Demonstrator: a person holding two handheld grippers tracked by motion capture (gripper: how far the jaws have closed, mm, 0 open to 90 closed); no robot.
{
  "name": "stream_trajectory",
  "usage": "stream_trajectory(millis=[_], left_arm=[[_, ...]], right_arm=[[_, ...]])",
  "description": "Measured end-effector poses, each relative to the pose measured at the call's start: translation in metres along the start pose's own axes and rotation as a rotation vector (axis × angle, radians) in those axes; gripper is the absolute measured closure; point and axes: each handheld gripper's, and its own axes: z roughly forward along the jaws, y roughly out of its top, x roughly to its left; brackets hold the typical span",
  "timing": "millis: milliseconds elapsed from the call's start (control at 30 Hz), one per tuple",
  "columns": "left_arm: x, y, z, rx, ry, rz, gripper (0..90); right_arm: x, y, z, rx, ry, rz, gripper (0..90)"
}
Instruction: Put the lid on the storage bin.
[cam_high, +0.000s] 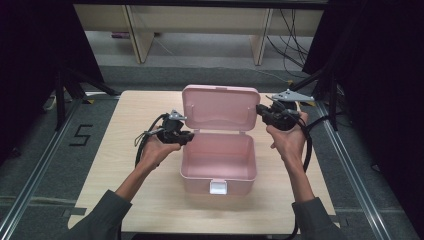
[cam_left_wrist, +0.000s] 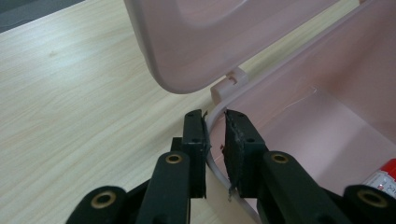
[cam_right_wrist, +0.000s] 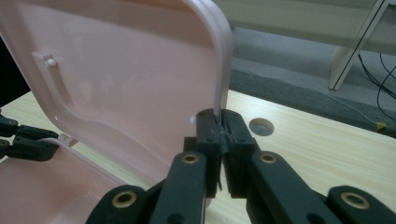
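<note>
A pink plastic box (cam_high: 218, 160) stands on the wooden table with its lid (cam_high: 220, 109) swung up nearly upright at the back. My left gripper (cam_high: 186, 137) is at the box's left rear corner, beside the hinge (cam_left_wrist: 229, 83). Its jaws (cam_left_wrist: 215, 120) are shut on the box's rim, one pad outside the wall and one inside. My right gripper (cam_high: 262, 111) is shut on the lid's right edge (cam_right_wrist: 222, 70), which runs up out of its pads (cam_right_wrist: 219, 117). The lid's inner face (cam_right_wrist: 116, 70) is toward me. The left gripper (cam_right_wrist: 23, 140) shows beyond it.
A white latch (cam_high: 218, 187) sits on the box's front wall. A red-and-white thing (cam_left_wrist: 385, 175) shows at the box's inner edge. The table (cam_high: 135, 115) has a round hole (cam_right_wrist: 260, 126) near the lid. Pale shelving legs (cam_high: 137, 35) stand beyond, black stands at both sides.
</note>
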Motion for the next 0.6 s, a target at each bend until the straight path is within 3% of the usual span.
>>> stream_trajectory(millis=[200, 233, 400, 433, 467, 567, 600], left_arm=[[0.002, -0.001, 0.000, -0.006, -0.001, -0.003, 78.2], [0.002, -0.001, 0.000, -0.010, -0.002, -0.008, 78.1], [0.002, -0.002, 0.000, -0.025, -0.006, -0.011, 77.4], [0.002, -0.002, 0.000, -0.027, -0.007, -0.011, 77.4], [0.002, -0.003, 0.000, -0.030, -0.009, -0.011, 77.2], [0.002, -0.005, 0.000, -0.053, -0.012, -0.014, 76.3], [0.002, -0.006, -0.001, -0.055, -0.014, -0.013, 76.1]], right_arm=[[0.005, -0.006, -0.009, -0.014, 0.005, -0.010, 87.5], [0.004, -0.007, -0.010, -0.021, 0.004, -0.036, 87.5], [0.006, -0.010, -0.016, -0.020, 0.008, -0.051, 87.5], [0.009, -0.011, -0.017, -0.017, 0.006, -0.022, 87.5], [0.007, -0.012, -0.018, -0.023, 0.005, -0.064, 87.5], [0.011, -0.014, -0.020, -0.022, -0.006, -0.047, 87.5], [0.009, -0.014, -0.020, -0.029, 0.005, -0.064, 87.5]])
